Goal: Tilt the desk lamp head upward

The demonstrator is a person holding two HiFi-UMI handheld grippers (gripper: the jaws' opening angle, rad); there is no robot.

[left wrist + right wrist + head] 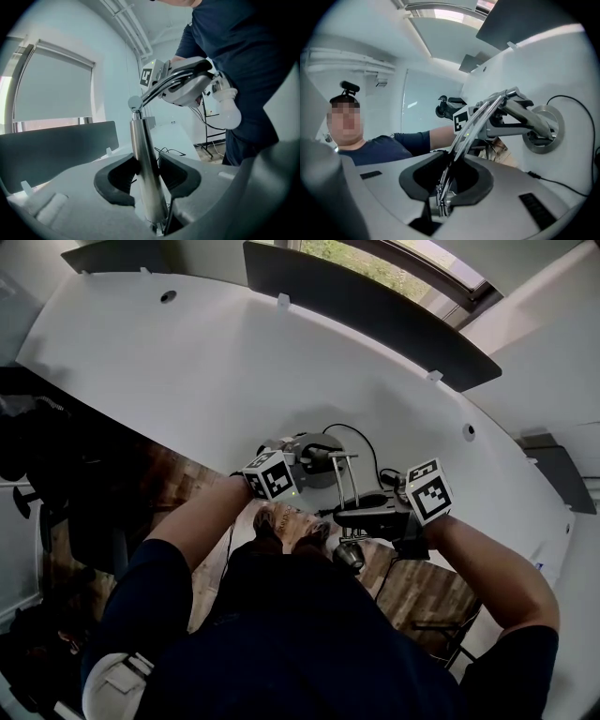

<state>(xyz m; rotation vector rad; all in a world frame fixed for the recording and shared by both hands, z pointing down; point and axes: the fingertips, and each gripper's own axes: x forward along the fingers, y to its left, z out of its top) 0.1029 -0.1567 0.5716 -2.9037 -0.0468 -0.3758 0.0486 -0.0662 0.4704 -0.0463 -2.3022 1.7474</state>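
Note:
A desk lamp stands on its round base (317, 468) at the near edge of the white desk (187, 362). In the left gripper view, my left gripper (147, 164) is shut on the lamp's upright steel post (143, 154). The thin chrome arm rods (161, 86) run from the post's top joint to my right gripper (367, 514). In the right gripper view, my right gripper (447, 176) is closed on those rods (476, 119). The lamp head's pale bulb end (228, 110) hangs beyond it, near the person's body.
A black cable (361, 442) loops over the desk behind the lamp base (541, 129). Dark divider panels (375, 310) line the desk's far edge. The person's legs, shoes and wood floor (281, 526) lie below the near edge.

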